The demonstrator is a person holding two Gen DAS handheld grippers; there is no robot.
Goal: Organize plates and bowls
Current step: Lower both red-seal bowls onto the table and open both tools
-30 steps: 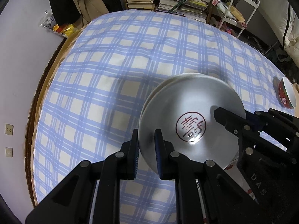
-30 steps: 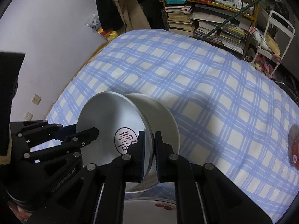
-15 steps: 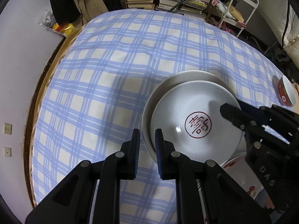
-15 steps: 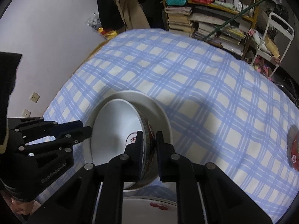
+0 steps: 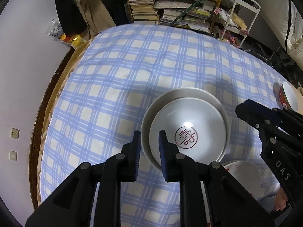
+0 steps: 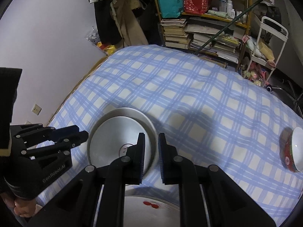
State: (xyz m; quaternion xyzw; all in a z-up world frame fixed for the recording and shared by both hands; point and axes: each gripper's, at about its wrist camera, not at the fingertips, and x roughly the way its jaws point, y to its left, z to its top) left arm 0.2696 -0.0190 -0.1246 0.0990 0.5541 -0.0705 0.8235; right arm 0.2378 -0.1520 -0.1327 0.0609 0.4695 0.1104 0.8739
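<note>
The stamped plate (image 5: 187,130), white with a round red seal, lies flat and nested inside a larger plain plate (image 5: 181,94) on the checked tablecloth (image 5: 113,75). It sits just beyond and between your two grippers, and the pair reads as a finished stack, smaller on larger, which is why neither needs holding.

Your left gripper (image 5: 149,151) has its fingers released. The jaws have just been opening; the near-left rims of both plates show in the gap, but the pads do not press on them. The slot between the fingers lines up with the rim edge, consistent with a grip on that edge now let go.

Your right gripper (image 6: 151,151) stands over the opposite rim with its fingers slightly apart. The rim shows in the gap, and no pad appears to bear on it.

Outward from the stack, a plate with red marks (image 6: 149,206) lies below your right fingers, nearest you. A red-sided bowl (image 6: 293,149) rests tilted on its side, well apart to the right of those fingers. Judged from this, both pieces remain to be sorted.
</note>
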